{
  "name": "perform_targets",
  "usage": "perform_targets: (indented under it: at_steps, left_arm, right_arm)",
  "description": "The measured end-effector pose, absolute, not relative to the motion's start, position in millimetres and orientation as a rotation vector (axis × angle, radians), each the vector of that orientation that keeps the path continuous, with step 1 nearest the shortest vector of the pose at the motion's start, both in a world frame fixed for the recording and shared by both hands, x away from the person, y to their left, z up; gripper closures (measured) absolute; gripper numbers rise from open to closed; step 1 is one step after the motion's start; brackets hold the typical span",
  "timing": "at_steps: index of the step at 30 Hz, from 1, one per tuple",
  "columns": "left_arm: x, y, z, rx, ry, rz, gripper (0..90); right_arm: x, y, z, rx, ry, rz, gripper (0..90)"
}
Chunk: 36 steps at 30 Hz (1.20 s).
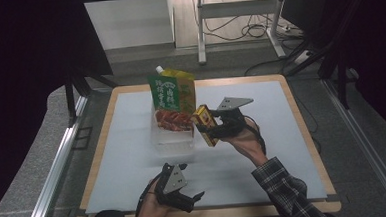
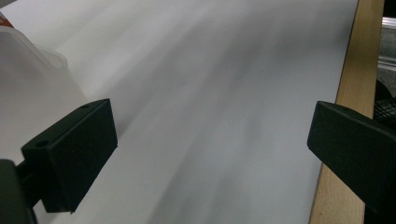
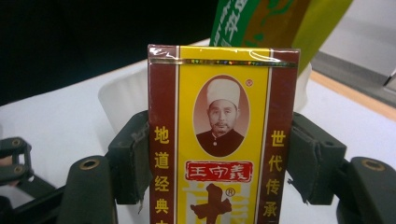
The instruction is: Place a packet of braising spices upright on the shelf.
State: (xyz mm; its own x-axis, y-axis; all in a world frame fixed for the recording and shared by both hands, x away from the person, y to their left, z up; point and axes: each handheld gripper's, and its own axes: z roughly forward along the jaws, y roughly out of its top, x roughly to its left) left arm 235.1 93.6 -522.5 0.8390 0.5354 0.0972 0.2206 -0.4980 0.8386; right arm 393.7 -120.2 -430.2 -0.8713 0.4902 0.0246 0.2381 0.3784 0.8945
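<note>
My right gripper (image 1: 209, 130) is shut on a yellow and dark red box (image 1: 204, 124) printed with Chinese characters and a portrait. It holds the box just right of a clear plastic bin (image 1: 172, 138). In the right gripper view the box (image 3: 223, 140) stands upright between the two black pads (image 3: 133, 156), one on each side edge. The bin holds a green and yellow spouted pouch (image 1: 172, 92) and a red patterned packet (image 1: 174, 119). My left gripper (image 1: 194, 197) hovers open near the table's front edge; in the left gripper view its jaws stand wide apart over the white mat (image 2: 210, 93).
The white mat (image 1: 263, 150) covers a wooden table (image 1: 305, 132) with a bare rim. The bin's translucent corner (image 2: 32, 60) shows at the left of the left gripper view. Metal rails (image 1: 54, 171) flank the table, and cables (image 1: 257, 27) lie on the floor behind.
</note>
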Motion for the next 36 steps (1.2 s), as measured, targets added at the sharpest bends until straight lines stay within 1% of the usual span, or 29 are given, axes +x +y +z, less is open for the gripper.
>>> perform_targets:
  at_steps: [18,24,36]
  left_arm:
    - [231,96,-520,2.1,0.55,0.45,1.2]
    - [231,101,-519,2.078,0.566,0.446,1.3]
    - [231,100,-520,2.084,0.557,0.444,1.3]
  right_arm:
    - [400,-77,-429,0.515,2.371,1.57,31.9]
    - [405,-65,-430,0.513,2.368,1.61,32.0]
    - [410,-41,-439,0.451,2.375,1.643,31.9]
